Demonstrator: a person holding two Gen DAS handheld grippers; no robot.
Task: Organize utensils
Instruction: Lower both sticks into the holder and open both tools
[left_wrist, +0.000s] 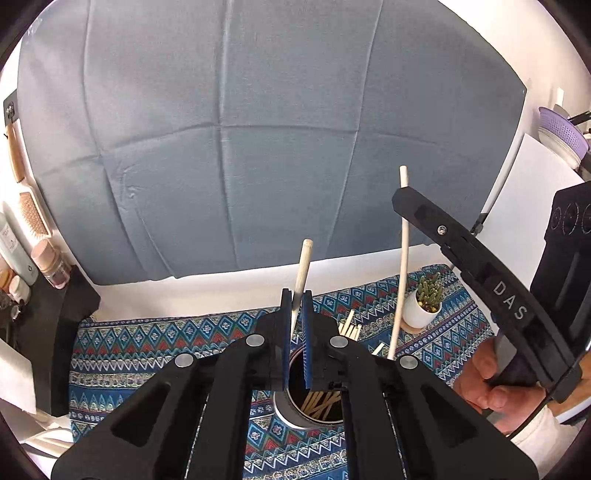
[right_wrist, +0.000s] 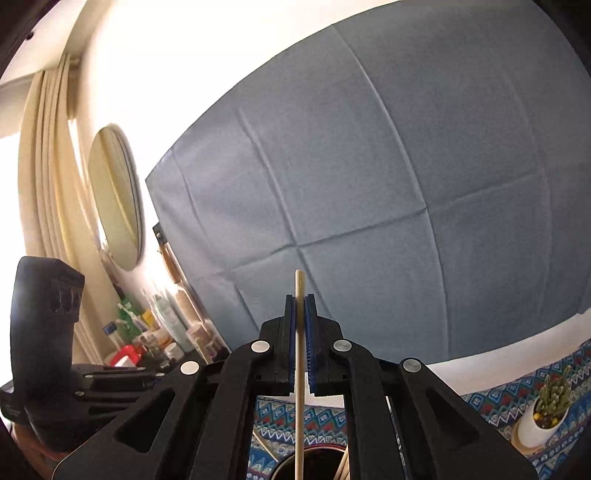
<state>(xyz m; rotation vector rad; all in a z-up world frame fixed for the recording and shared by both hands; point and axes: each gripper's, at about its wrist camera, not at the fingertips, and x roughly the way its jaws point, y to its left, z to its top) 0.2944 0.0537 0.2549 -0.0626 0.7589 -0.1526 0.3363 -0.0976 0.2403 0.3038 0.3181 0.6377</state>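
The left gripper (left_wrist: 296, 295) is squeezing one chopstick (left_wrist: 302, 271) between its blue pads (left_wrist: 283, 332). The stick is poking up past the pads, leaning a little to the right. Right under this gripper a round cup (left_wrist: 291, 419) is standing on the patterned cloth (left_wrist: 122, 354), and more chopsticks (left_wrist: 319, 402) are lying inside it.

The right gripper (right_wrist: 300, 299) is pinching a second chopstick (right_wrist: 299, 369), too. This stick is standing almost straight up and its bottom end is hanging over the dark mouth of the cup (right_wrist: 317, 461). In the left view the right gripper (left_wrist: 399, 199) is sitting off to the right and higher up, with a hand (left_wrist: 491, 384) holding its handle.

A few loose chopsticks (left_wrist: 351, 328) are resting on the cloth behind the cup. A small cactus pot (left_wrist: 423, 312) is standing near them. A blue sheet (left_wrist: 258, 147) is hanging on the wall behind.
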